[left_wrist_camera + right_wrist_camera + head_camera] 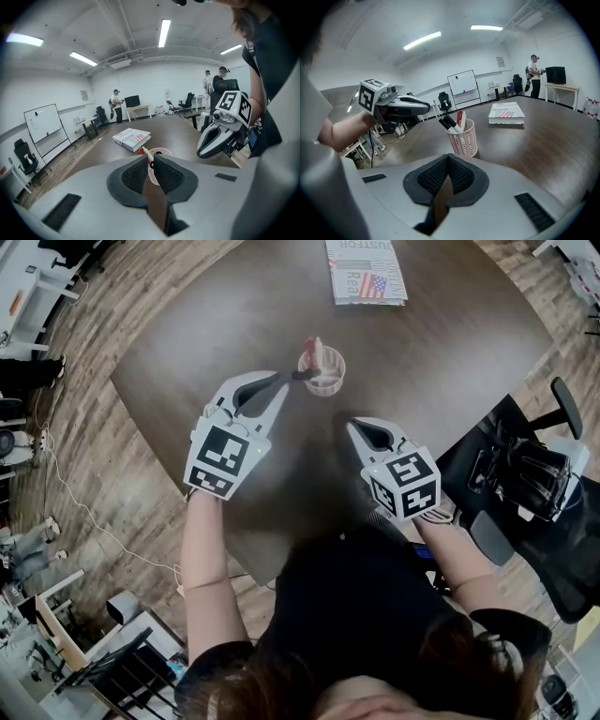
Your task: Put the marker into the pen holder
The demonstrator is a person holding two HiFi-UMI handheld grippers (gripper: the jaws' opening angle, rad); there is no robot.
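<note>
The marker (448, 124) already sits in the pink mesh pen holder (465, 140), leaning over the rim with its black end toward the left gripper (150, 158), just ahead of that gripper's tips. The left jaws are only narrowly apart with nothing pinched between them, while the right gripper (448, 157), further back and to the side, is closed and empty. The risk I see is the left tips catching the leaning end, which could flick the marker out or tip the light holder.
</note>
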